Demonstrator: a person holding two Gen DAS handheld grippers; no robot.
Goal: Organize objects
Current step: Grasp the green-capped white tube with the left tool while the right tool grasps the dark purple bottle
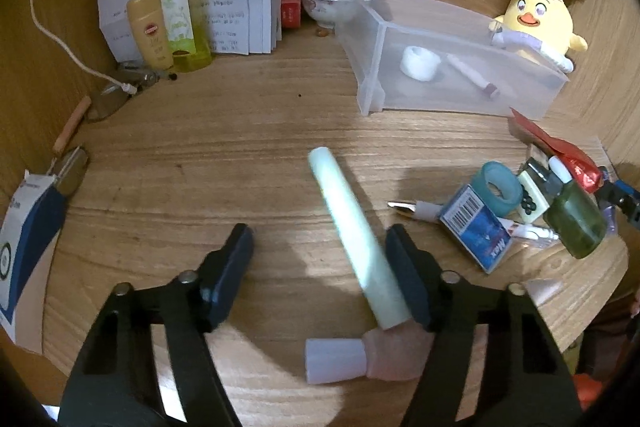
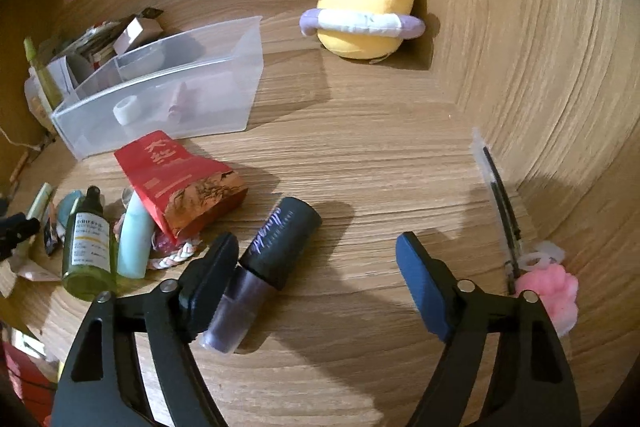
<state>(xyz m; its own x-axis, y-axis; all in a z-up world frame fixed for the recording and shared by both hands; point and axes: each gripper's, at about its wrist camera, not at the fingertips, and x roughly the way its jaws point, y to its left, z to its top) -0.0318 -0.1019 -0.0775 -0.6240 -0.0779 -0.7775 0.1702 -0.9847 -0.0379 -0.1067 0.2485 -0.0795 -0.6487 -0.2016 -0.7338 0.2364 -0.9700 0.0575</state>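
My left gripper (image 1: 320, 247) is open over the wooden desk. A pale green tube (image 1: 352, 231) lies between its fingers, close to the right finger (image 1: 404, 267). A pink bottle with a white cap (image 1: 360, 359) lies just below. My right gripper (image 2: 316, 259) is open. A dark-capped purple lip gloss tube (image 2: 264, 267) lies beside its left finger (image 2: 212, 275). A clear plastic bin (image 1: 452, 67) holds a white tape roll (image 1: 420, 63) and a pink stick; it also shows in the right wrist view (image 2: 160, 95).
A yellow chick plush (image 1: 536, 19) sits behind the bin. A cluster of small items lies at right: green bottle (image 1: 576, 219), blue box (image 1: 476, 231), teal tape ring (image 1: 500, 187), red packet (image 2: 176, 179). Bottles and papers (image 1: 224, 3) stand at back left. A pen refill (image 2: 500, 203) and pink fluffy item (image 2: 552, 291) lie by the right wall.
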